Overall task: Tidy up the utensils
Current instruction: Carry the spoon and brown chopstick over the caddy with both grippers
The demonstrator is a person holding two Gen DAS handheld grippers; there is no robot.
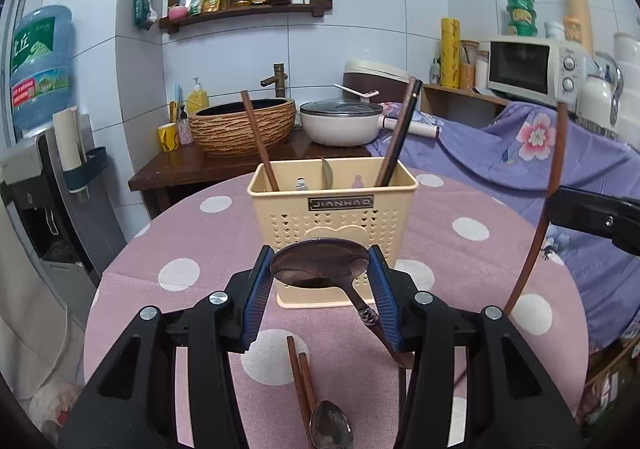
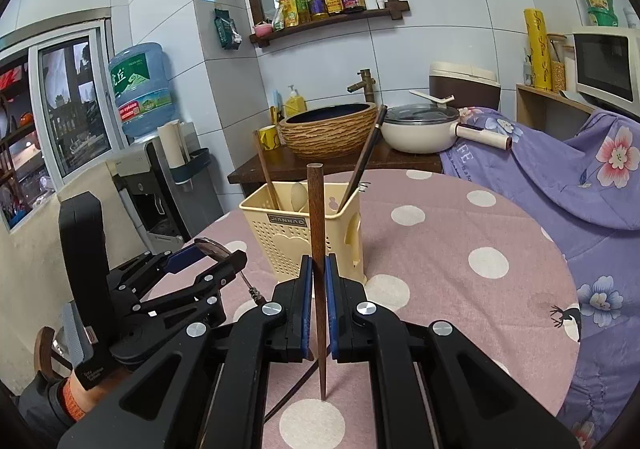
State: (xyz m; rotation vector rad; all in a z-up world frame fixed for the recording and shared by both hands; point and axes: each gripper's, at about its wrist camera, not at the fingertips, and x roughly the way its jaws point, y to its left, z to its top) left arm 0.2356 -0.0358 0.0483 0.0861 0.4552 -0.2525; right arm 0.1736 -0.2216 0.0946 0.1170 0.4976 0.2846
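A cream utensil holder [image 1: 332,225] stands on the pink dotted table; it also shows in the right wrist view [image 2: 304,233]. It holds chopsticks [image 1: 256,141] and a spoon. My left gripper [image 1: 320,261] is shut on a dark metal spoon [image 1: 320,263] by its bowl, held just in front of the holder, handle hanging down. My right gripper [image 2: 319,269] is shut on a brown chopstick [image 2: 318,249], held upright to the right of the holder. Two chopsticks [image 1: 300,381] and another spoon [image 1: 330,425] lie on the table under my left gripper.
Behind the table are a woven basin [image 1: 244,125], a white lidded pan [image 1: 340,121], a rice cooker [image 1: 376,77] and a toaster oven [image 1: 528,65]. A purple floral cloth [image 1: 520,153] covers the right side. A water dispenser [image 1: 40,121] stands at the left.
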